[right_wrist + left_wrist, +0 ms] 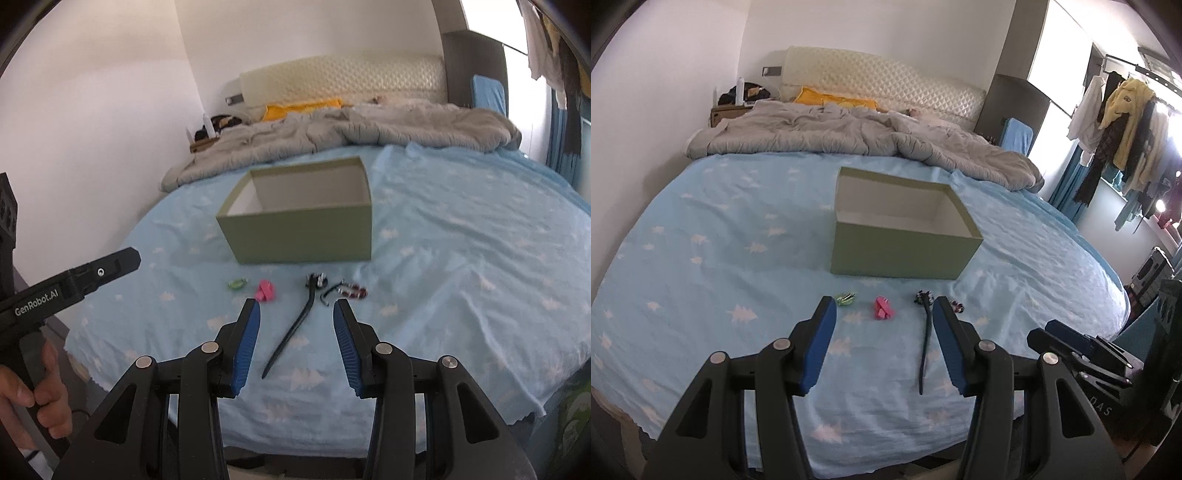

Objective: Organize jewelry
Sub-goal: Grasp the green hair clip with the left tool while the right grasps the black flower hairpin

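An open green box with a white inside stands on the blue bed sheet. In front of it lie a small green clip, a pink clip, a long black hair stick with a flower head, and a beaded dark red piece. My left gripper hovers open over the near sheet, with the pink clip just beyond its tips. My right gripper is open above the hair stick. Neither holds anything.
A crumpled grey duvet and yellow pillow lie at the head of the bed. A clothes rack stands at the right. A hand holds the left gripper's handle at the left edge of the right wrist view.
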{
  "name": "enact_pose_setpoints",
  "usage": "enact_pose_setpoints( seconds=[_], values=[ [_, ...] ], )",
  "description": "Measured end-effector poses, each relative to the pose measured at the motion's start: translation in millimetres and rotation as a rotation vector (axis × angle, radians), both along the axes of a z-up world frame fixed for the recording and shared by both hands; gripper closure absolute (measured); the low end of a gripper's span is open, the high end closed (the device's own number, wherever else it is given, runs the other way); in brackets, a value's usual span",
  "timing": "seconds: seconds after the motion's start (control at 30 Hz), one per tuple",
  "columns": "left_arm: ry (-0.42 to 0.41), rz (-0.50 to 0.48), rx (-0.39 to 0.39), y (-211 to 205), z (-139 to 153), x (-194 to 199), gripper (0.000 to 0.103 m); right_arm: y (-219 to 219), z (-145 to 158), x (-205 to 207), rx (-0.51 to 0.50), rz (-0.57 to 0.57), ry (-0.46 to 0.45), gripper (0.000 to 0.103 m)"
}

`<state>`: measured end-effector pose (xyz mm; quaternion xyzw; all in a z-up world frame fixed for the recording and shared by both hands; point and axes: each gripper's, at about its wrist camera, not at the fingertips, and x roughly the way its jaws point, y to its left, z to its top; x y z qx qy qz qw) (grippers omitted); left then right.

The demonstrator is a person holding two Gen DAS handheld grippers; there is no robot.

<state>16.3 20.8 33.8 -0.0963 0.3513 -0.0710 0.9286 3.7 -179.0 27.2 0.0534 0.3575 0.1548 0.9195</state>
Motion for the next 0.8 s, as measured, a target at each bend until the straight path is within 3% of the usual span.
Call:
enact_pose_setpoints(
  seconds=[0.8],
  values=[
    [0.16,0.008,-0.026,16.4,-103.5,87.5,0.048,39.8,-90.9,87.1,-0.018,0.044,0.172,0.065]
  ],
)
